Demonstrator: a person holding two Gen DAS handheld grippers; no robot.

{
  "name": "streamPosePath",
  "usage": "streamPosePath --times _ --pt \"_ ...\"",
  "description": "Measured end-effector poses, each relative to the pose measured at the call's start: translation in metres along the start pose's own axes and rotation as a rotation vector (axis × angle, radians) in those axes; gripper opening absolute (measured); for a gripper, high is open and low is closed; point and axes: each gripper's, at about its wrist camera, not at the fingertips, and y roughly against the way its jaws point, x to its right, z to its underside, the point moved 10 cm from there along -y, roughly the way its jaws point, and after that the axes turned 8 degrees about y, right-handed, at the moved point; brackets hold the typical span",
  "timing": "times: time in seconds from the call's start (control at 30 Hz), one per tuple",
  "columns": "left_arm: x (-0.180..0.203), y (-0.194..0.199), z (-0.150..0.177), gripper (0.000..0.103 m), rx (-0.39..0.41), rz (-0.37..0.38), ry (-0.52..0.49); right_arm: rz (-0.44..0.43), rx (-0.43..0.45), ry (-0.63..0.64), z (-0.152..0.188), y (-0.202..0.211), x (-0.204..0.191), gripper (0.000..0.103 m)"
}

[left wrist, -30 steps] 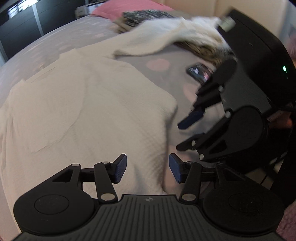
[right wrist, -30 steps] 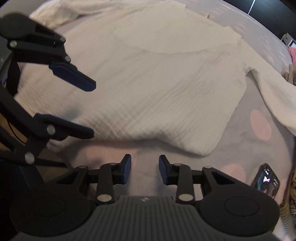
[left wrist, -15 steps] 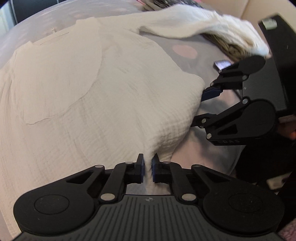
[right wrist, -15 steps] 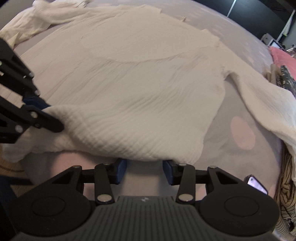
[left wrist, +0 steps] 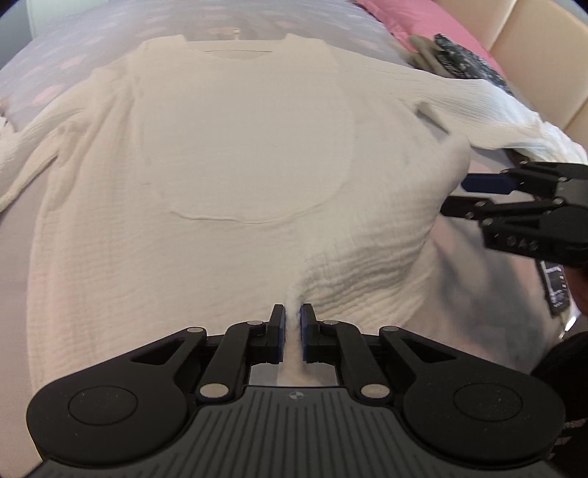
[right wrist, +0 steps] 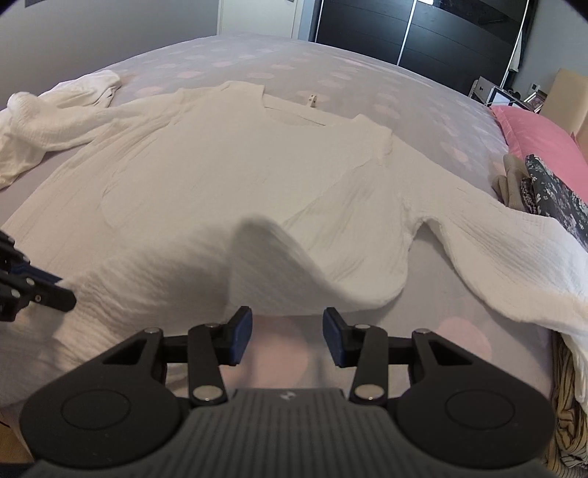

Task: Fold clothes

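A white long-sleeved sweater (left wrist: 239,165) lies spread flat on the bed, neckline at the far side. My left gripper (left wrist: 292,323) is shut on a pinch of its near hem, and the cloth ridges up between the pads. In the right wrist view the sweater (right wrist: 239,176) shows a raised fold of hem just ahead of my right gripper (right wrist: 287,331), which is open with only the bedsheet between its fingers. The right gripper (left wrist: 454,196) also shows beside the sweater's right edge. The left gripper (right wrist: 64,290) shows at the hem's left end.
The grey bed cover (right wrist: 294,55) has pink dots. A pink pillow (right wrist: 544,136) and folded dark patterned clothes (right wrist: 551,191) lie to the right, under the sweater's right sleeve. A phone (left wrist: 555,286) lies near the right gripper. A dark wardrobe (right wrist: 441,33) stands behind.
My left gripper went from open to shut on the hem and swung round to face the neckline. The right gripper opened wider and moved along the hem, where a fold now stands up.
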Motion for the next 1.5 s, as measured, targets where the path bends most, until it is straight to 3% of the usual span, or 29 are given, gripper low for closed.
streamPosePath --times 0.17,0.33,0.4,0.57,0.6,0.7,0.83,1.17,1.5 --pt "-0.005 -0.004 0.000 0.007 -0.008 -0.003 0.017 -0.142 -0.040 -0.146 0.002 -0.003 -0.006 0.046" --pt "-0.004 -0.008 0.000 0.007 -0.015 -0.020 0.004 -0.255 -0.004 -0.212 -0.002 0.005 -0.022 0.045" --pt "-0.003 -0.009 0.000 0.007 -0.017 -0.025 0.000 -0.276 -0.012 -0.200 -0.004 0.005 -0.031 0.045" --pt "-0.001 -0.009 0.000 0.007 -0.016 -0.035 -0.015 -0.231 -0.068 -0.117 0.005 -0.015 -0.046 0.045" --pt "-0.001 -0.009 0.000 0.007 -0.015 -0.035 -0.016 -0.241 -0.078 -0.113 0.006 -0.017 -0.049 0.043" --pt "-0.003 -0.008 0.002 0.010 -0.012 -0.037 -0.018 -0.287 -0.091 -0.124 0.009 -0.019 -0.055 0.017" --pt "-0.003 -0.007 0.002 0.011 -0.018 -0.043 -0.012 -0.311 -0.060 -0.141 0.007 -0.002 -0.054 0.007" --pt "0.024 0.013 0.008 0.014 -0.037 0.014 -0.090 -0.245 -0.174 -0.210 0.026 0.060 -0.054 0.005" --pt "0.065 0.051 0.032 0.030 -0.098 0.151 -0.250 -0.073 -0.386 0.093 0.071 0.113 -0.054 0.004"
